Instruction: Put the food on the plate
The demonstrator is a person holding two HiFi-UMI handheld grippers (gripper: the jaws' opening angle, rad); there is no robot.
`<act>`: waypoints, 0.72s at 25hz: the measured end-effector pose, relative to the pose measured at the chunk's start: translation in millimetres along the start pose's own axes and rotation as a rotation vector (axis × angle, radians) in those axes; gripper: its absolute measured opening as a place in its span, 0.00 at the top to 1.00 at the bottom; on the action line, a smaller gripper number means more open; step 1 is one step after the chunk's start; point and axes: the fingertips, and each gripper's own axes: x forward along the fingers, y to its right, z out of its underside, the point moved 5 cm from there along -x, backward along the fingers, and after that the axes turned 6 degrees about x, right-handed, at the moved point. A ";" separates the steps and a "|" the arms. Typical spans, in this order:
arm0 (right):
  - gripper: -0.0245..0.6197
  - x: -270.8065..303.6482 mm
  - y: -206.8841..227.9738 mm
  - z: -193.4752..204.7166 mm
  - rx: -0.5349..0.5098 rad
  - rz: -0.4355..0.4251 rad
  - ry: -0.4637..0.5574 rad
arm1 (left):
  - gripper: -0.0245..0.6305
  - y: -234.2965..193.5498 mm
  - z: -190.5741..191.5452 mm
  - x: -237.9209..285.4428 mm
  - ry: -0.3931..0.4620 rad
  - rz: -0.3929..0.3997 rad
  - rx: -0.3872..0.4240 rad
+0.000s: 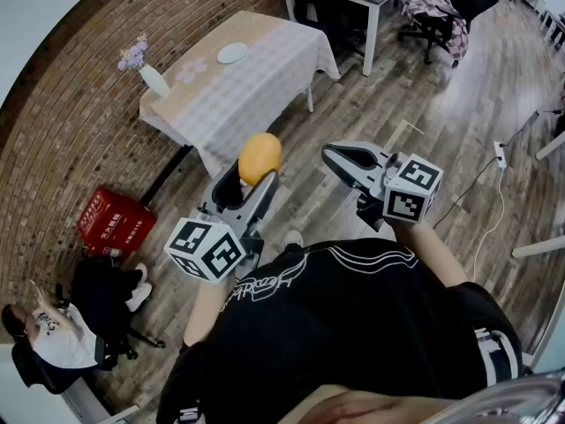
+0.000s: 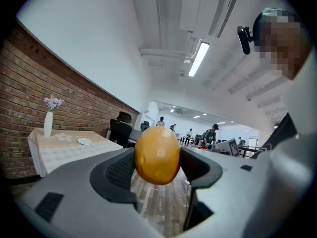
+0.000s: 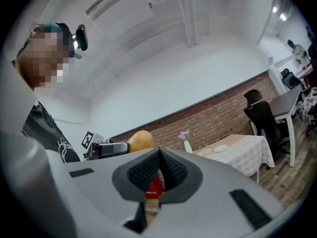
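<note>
In the head view the plate (image 1: 232,53) is too small to show whether it holds anything, and the print on the red crate (image 1: 116,223) is unreadable. A seated person (image 1: 44,334) is cut off at the lower left edge. In its own view the right gripper (image 3: 159,157) hides all but 1 sliver of that crate.

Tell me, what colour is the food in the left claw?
The food is yellow-orange all over, seen best in the left gripper view.

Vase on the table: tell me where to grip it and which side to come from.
Grip the vase across its white body, below the flowers, jaws level, coming from the table's open floor side. It stands upright at the corner beside the brick wall, and the blooms on top likely rule out a top grasp.
</note>
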 end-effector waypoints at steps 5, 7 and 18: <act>0.97 -0.8 3.5 3.1 0.013 -0.006 -0.001 | 0.52 1.9 2.6 2.5 -0.008 0.000 -0.005; 0.97 -0.7 5.4 4.5 0.016 -0.009 -0.005 | 0.52 3.0 3.7 3.6 -0.010 -0.001 -0.005; 0.97 5.0 28.0 28.6 0.049 -0.011 -0.034 | 0.52 -6.3 31.7 13.1 -0.008 -0.022 -0.032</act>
